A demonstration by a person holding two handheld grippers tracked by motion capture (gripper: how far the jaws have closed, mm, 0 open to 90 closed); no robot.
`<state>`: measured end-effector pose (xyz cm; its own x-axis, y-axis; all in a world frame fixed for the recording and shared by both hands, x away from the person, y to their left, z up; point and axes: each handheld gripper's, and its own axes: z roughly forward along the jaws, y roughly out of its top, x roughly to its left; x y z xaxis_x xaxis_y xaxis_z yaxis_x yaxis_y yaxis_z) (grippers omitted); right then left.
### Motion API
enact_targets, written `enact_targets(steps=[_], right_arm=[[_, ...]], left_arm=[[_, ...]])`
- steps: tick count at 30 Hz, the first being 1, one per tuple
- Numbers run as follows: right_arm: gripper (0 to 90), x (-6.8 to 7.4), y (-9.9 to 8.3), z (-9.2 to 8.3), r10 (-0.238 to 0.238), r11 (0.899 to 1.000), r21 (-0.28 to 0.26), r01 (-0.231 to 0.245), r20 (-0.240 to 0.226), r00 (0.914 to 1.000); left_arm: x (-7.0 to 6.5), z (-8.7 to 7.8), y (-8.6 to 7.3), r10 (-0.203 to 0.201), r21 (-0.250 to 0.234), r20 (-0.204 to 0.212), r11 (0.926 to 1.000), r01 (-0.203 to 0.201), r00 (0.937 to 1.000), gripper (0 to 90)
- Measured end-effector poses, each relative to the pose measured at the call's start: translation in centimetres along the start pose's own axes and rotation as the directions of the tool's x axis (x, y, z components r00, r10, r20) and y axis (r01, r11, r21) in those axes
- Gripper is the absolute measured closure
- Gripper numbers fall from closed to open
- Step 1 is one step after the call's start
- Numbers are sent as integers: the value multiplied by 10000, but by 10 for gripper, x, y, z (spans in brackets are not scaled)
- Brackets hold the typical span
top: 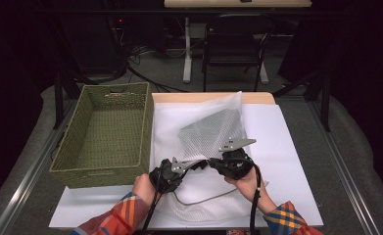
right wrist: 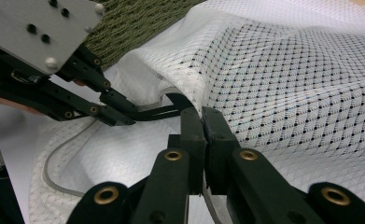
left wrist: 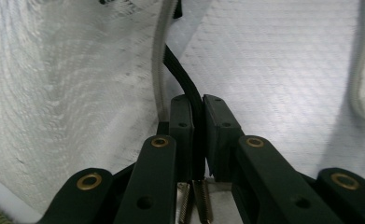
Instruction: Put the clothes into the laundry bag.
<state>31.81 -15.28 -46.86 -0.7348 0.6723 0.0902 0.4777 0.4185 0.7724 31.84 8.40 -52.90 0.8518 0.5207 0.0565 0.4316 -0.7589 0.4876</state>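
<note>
left of the white mesh laundry bag (top: 213, 132) sits the green woven basket (top: 106, 134). at the bag's near opening, the left gripper (top: 201, 164) is clamped on a black strap (left wrist: 182, 79); the right gripper (top: 217, 163) pinches the bag's mesh edge (right wrist: 194, 88).

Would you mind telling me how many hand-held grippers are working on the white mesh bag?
2. The left hand-held gripper and the right hand-held gripper meet near the table's front, both pinching the white mesh bag.

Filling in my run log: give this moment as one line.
left gripper: shut on black strap | right gripper: shut on mesh bag edge | basket: empty
</note>
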Motion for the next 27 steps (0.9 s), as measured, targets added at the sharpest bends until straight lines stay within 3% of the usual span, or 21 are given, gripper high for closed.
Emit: enact_targets(steps=[5,11,14,18,22,27], right_arm=[[883,1,0,0,11,10000,-13,-11,16,10000],[884,1,1,1,6,10000,-61,-6,35,10000],[884,1,1,0,25,10000,-95,-25,37,10000],[884,0,1,0,4,10000,-86,-4,6,10000],[884,0,2,-2,14,9999,-155,-14,13,10000],[884,-1,-1,-1,55,10000,-69,-56,-20,10000]], left_arm=[[-4,-1,6,-145,-439,586,9989,171,9982,844],[-3,-1,16,-309,-1262,550,9913,376,9980,847],[-1,3,22,-377,-1430,516,9887,448,9980,847],[0,12,27,-481,-1561,677,9860,582,9965,839],[-1,20,32,-392,-1423,766,9886,499,9963,840],[-1,16,32,-190,-1203,716,9924,276,9973,707]])
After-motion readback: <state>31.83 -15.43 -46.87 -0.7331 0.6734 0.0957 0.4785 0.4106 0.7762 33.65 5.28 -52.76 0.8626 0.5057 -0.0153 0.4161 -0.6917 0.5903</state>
